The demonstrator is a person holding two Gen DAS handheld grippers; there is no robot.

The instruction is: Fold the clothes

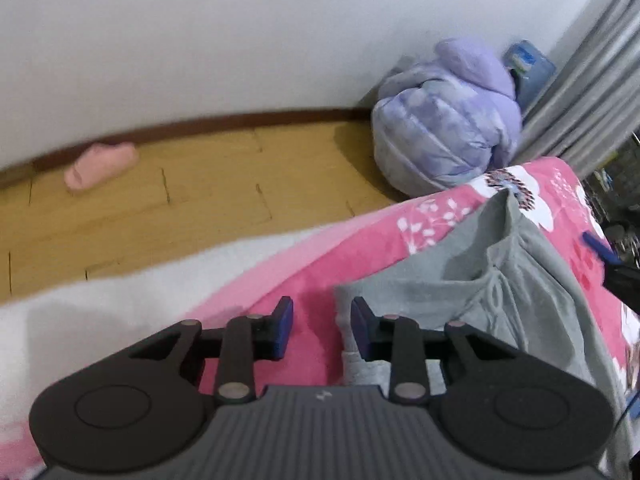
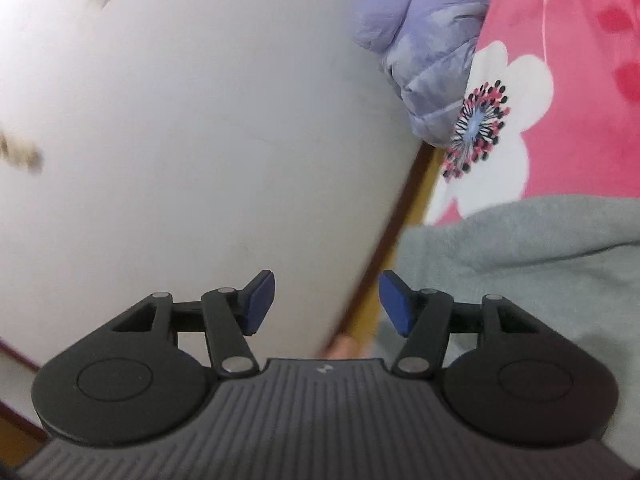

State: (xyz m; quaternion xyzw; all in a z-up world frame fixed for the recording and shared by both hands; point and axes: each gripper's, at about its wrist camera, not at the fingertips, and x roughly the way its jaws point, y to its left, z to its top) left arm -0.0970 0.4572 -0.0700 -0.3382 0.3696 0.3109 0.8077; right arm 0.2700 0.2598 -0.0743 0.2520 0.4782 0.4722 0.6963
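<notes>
Grey garment (image 1: pixel 460 264) spread on pink floral bed cover (image 1: pixel 360 240); left gripper (image 1: pixel 322 330) parted at its near edge, right gripper (image 2: pixel 326 304) wide apart, gripping nothing.

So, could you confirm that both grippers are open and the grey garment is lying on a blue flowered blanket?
Not quite: the blanket is pink with white flowers, not blue, as the left wrist view shows. The rest holds: the left gripper and right gripper are open, and the grey garment lies on it.
</notes>
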